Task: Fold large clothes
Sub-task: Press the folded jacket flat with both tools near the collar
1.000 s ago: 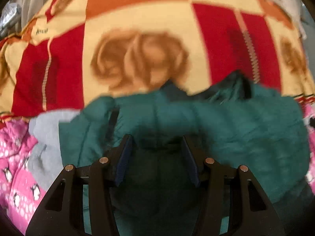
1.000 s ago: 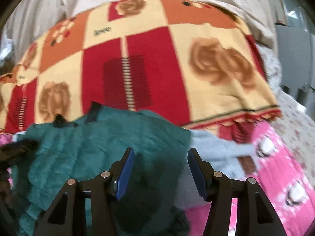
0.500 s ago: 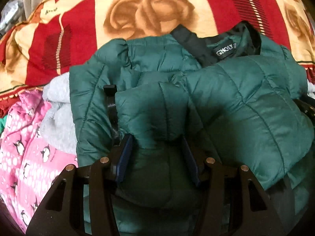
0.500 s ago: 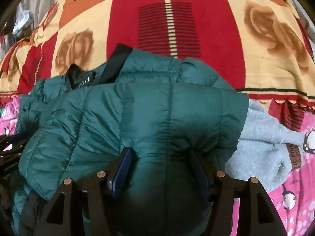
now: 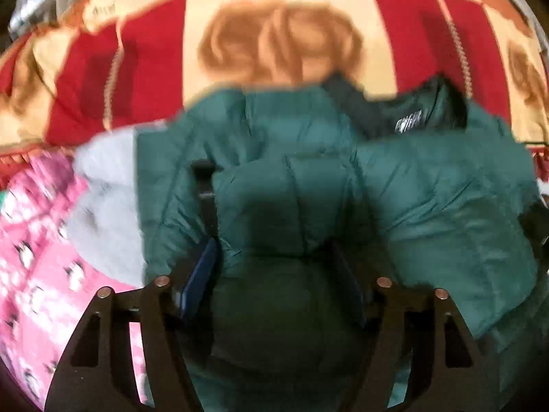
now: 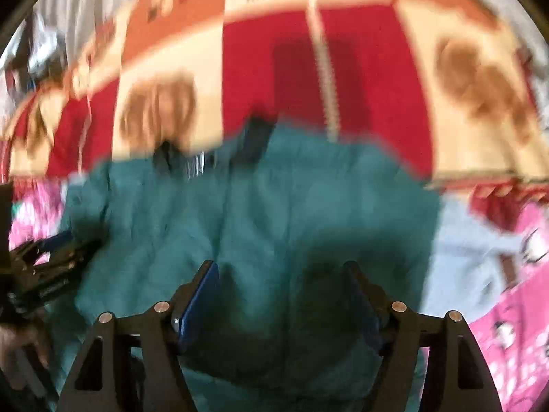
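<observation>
A dark green puffer jacket (image 5: 429, 199) lies bunched on a bed, collar with a label toward the far side; it also fills the middle of the right wrist view (image 6: 260, 213). My left gripper (image 5: 271, 267) has its jaws wide apart with a thick fold of the jacket bulging between them. My right gripper (image 6: 281, 285) is also wide apart with jacket bulk between its fingers. The left gripper shows at the left edge of the right wrist view (image 6: 44, 267). Both views are blurred by motion.
A red, cream and orange rose-patterned blanket (image 5: 281, 44) covers the bed behind the jacket. A grey garment (image 5: 103, 206) and pink penguin-print fabric (image 5: 37, 274) lie left of the jacket; they show at the right in the right wrist view (image 6: 459, 261).
Both cameras have pulled back and tilted up, so more blanket shows beyond the jacket. The jacket stays between both pairs of fingers. The frames have gone blurry.
</observation>
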`<state>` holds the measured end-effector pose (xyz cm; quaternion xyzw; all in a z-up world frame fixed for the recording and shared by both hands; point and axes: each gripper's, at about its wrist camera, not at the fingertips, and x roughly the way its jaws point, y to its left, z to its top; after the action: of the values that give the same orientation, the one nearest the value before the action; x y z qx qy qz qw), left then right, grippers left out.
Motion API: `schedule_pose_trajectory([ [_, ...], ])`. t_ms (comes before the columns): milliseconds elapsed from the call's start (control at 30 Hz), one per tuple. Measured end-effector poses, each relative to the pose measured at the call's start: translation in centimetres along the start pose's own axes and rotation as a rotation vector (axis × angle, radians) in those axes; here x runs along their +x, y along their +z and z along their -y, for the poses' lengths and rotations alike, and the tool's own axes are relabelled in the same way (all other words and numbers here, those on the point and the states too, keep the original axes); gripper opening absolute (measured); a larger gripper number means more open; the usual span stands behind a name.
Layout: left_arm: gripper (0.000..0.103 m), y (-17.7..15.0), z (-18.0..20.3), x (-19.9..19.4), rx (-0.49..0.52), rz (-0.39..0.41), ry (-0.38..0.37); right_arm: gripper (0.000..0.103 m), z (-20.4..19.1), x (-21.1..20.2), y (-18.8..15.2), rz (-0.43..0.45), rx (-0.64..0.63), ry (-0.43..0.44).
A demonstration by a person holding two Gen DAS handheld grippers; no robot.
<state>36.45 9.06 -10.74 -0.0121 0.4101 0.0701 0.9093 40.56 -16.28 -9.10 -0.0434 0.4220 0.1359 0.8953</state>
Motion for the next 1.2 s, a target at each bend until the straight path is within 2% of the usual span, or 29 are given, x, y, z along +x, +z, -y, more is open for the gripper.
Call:
schedule_pose_trajectory([
  [167, 0.079, 0.1, 0.0, 0.5, 0.000, -0.026, -0.016, 0.073, -0.5, 0.4, 0.1, -0.012, -0.021, -0.031],
  [267, 0.079, 0.2, 0.3, 0.6, 0.009, -0.025, -0.008, 0.073, -1.3, -1.4, 1.1, 0.077, -0.010, -0.057],
  [333, 0.079, 0.2, 0.4, 0.5, 0.010, -0.022, -0.003, 0.073, -2.2, -2.8, 2.3, 0.170, -0.007, -0.050],
  [400, 0.079, 0.1, 0.7, 0.4, 0.015, -0.016, 0.004, 0.073, -3.1, -3.1, 3.3, 0.206, 0.019, -0.010],
  [467, 0.080, 0.1, 0.8, 0.4, 0.016, -0.013, 0.006, 0.074, -3.6, -2.1, 3.6, 0.172, 0.026, 0.026],
  [533, 0.080, 0.0, 0.9, 0.4, 0.016, -0.011, 0.008, 0.075, -4.0, -0.1, 3.1, 0.103, 0.017, 0.015],
  [567, 0.080, 0.0, 1.0, 0.3, 0.017, -0.010, 0.010, 0.080, -4.0, 1.5, 2.3, 0.043, 0.007, 0.003],
  [600, 0.081, 0.0, 1.1, 0.2, 0.018, -0.009, 0.007, 0.080, -3.8, 1.9, 2.0, 0.031, 0.004, 0.001],
  [700, 0.082, -0.3, 1.1, 0.2, 0.021, -0.010, 0.003, 0.081, -3.4, 2.3, 1.9, 0.029, 0.026, 0.029],
  [833, 0.082, -0.4, 1.0, 0.1, 0.020, -0.009, 0.003, 0.081, -3.8, 2.0, 2.1, 0.043, 0.022, 0.023],
  [900, 0.082, -0.2, 1.0, 0.1, 0.020, -0.009, 0.002, 0.080, -3.0, 0.7, 1.8, 0.069, 0.027, 0.021],
  [1033, 0.083, -0.2, 0.9, 0.2, 0.014, -0.008, -0.006, 0.080, 0.2, -2.9, 3.1, 0.186, 0.064, -0.068],
  [1100, 0.084, -0.2, 0.7, 0.3, 0.012, -0.008, -0.009, 0.080, 2.7, -3.5, 3.2, 0.189, 0.110, -0.111],
  [1200, 0.084, -0.2, 0.5, 0.3, 0.008, -0.005, -0.013, 0.080, 5.8, -3.4, 2.6, 0.180, 0.170, -0.113],
])
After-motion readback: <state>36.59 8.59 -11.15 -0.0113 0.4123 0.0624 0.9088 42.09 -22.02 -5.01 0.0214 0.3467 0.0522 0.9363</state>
